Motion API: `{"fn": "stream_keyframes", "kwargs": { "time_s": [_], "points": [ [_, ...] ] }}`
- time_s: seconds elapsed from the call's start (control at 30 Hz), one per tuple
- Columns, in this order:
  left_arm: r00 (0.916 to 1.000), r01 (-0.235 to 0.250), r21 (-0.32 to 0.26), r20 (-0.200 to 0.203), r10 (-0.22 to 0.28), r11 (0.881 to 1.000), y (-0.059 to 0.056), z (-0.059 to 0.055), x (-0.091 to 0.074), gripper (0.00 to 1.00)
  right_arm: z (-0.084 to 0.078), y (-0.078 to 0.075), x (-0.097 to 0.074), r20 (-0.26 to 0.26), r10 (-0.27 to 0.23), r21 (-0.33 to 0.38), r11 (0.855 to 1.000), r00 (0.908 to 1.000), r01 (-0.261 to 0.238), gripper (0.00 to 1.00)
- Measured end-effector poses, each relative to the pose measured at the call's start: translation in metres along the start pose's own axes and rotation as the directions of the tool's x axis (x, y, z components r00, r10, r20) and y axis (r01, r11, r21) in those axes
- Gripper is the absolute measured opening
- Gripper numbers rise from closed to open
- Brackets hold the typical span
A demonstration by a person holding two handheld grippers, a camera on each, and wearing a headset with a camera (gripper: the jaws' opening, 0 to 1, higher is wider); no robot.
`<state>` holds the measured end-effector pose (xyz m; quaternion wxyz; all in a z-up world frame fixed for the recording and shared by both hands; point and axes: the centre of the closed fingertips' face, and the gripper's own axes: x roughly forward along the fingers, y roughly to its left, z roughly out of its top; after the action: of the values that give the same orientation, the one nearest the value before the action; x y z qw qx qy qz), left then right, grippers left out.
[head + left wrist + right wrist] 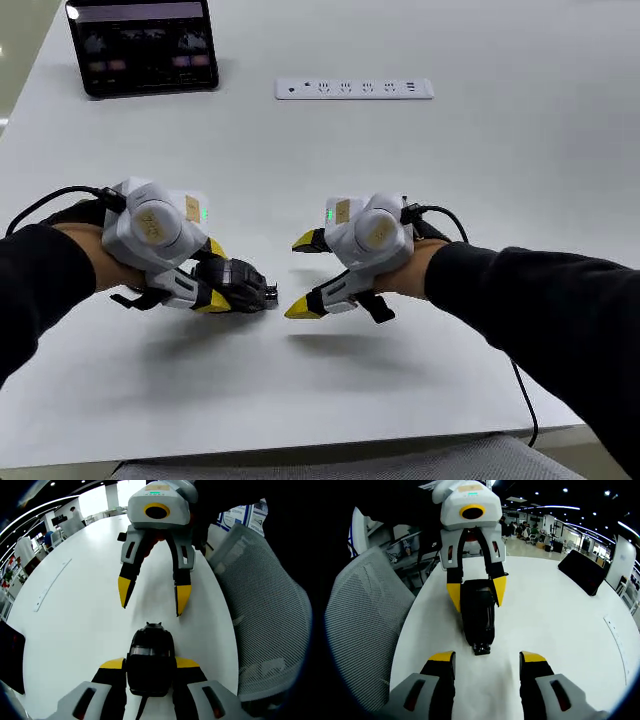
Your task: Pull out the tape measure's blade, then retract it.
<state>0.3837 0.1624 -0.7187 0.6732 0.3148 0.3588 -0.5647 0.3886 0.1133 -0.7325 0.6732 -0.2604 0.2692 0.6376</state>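
Observation:
A black tape measure (240, 284) sits between the yellow-tipped jaws of my left gripper (218, 280), which is shut on its case. Its blade end (270, 294) points right, toward my right gripper (302, 276). My right gripper stands open a little to the right, its fingertips (298, 310) apart from the tape. In the left gripper view the tape measure (149, 660) fills the space between the jaws, and the right gripper (154, 596) faces it, open. In the right gripper view the tape measure (478, 614) lies ahead, held by the left gripper (476, 592). No blade is drawn out.
The work sits on a white table (400, 150). A white power strip (354, 88) lies at the back, and a dark tablet (142, 44) stands at the back left. A mesh chair (260, 610) is beside the table's near edge.

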Motion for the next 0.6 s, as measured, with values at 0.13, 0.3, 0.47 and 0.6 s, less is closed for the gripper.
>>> {"fn": "stream_keyframes", "kwargs": {
  "time_s": [0.13,0.3,0.47,0.6],
  "points": [
    [1.0000,-0.001,-0.013,0.003,0.001,1.000,0.001,0.000,0.001,0.31,-0.002,0.003,0.011,-0.013,0.018,0.005,1.000,0.9997,-0.018,0.38],
    [1.0000,0.005,-0.016,0.004,-0.005,1.000,0.000,0.001,0.001,0.31,-0.004,0.007,0.022,-0.039,0.038,-0.008,0.999,0.9985,-0.038,0.28],
    [1.0000,0.006,-0.022,0.005,-0.006,1.000,-0.001,0.001,0.001,0.31,-0.006,0.008,0.029,-0.049,0.046,-0.012,0.999,0.9977,-0.047,0.18],
    [1.0000,0.007,-0.023,0.007,-0.007,1.000,-0.001,0.001,0.002,0.31,-0.007,0.009,0.033,-0.060,0.046,-0.045,0.998,0.9972,-0.049,0.12]
  ]
}}
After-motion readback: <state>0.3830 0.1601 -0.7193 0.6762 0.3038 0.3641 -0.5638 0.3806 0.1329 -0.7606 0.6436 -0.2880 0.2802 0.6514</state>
